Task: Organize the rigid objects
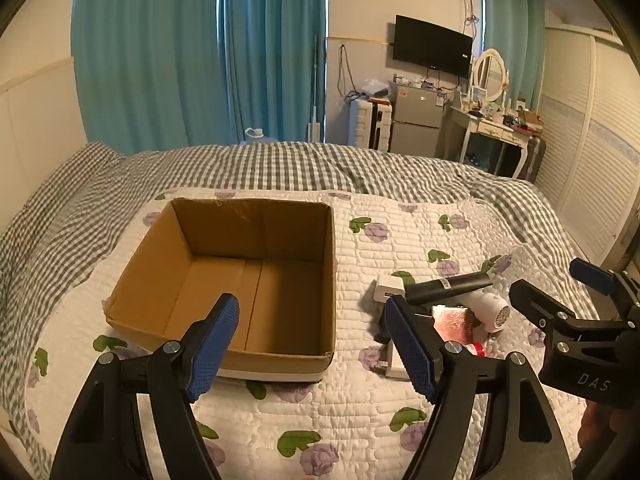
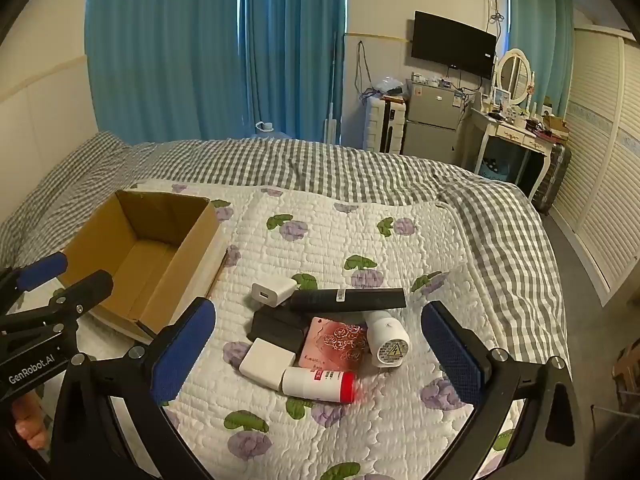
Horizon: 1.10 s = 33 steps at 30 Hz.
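An empty open cardboard box (image 1: 256, 240) (image 2: 132, 224) sits on the quilted bed. To its right lies a pile: a long black remote (image 2: 347, 299) (image 1: 448, 286) across the top, a white charger cube (image 2: 274, 293), a black box (image 2: 278, 328), a pink rose-patterned card case (image 2: 338, 346), a white square adapter (image 2: 267, 362), a white bottle with a red cap (image 2: 320, 384) and a white cylinder plug (image 2: 387, 338). My left gripper (image 1: 316, 344) is open over the box's near edge. My right gripper (image 2: 320, 348) is open, hovering above the pile.
The floral quilt (image 2: 360, 240) lies over a grey checked blanket (image 1: 280, 164). Beyond the bed stand teal curtains, a small fridge (image 2: 434, 120), a wall TV and a white dressing table (image 2: 516, 136). A louvered wardrobe (image 2: 600, 184) lines the right wall.
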Available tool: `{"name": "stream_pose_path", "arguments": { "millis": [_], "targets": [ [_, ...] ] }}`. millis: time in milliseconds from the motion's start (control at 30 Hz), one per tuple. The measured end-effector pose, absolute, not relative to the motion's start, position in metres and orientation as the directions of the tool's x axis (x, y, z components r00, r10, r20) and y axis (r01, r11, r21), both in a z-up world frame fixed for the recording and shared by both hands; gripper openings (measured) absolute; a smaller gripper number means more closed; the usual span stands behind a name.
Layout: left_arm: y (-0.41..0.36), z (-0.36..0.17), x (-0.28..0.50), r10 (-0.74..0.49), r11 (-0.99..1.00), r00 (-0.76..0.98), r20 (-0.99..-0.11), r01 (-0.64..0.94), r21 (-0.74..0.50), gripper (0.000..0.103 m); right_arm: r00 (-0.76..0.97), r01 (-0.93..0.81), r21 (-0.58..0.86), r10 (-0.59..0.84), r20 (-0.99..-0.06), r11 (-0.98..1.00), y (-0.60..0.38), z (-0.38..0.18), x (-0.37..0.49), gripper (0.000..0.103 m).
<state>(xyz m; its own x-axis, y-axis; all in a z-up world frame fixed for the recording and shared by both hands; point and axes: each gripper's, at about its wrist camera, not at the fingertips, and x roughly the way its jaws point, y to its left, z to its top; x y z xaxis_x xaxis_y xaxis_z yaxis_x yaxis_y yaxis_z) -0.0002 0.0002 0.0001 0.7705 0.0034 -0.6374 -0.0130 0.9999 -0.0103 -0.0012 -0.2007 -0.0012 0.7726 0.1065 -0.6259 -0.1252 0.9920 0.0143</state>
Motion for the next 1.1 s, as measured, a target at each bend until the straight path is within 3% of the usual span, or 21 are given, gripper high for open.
{"name": "stream_pose_path", "arguments": {
  "millis": [1100],
  "targets": [
    [-0.0005, -0.0032, -0.0016, 0.01, 1.0, 0.763, -0.646, -0.017, -0.005, 0.079, 0.766, -0.129, 0.005, 0.102, -0.635, 0.992, -0.1955, -0.004, -0.0022, 0.103]
  ]
}}
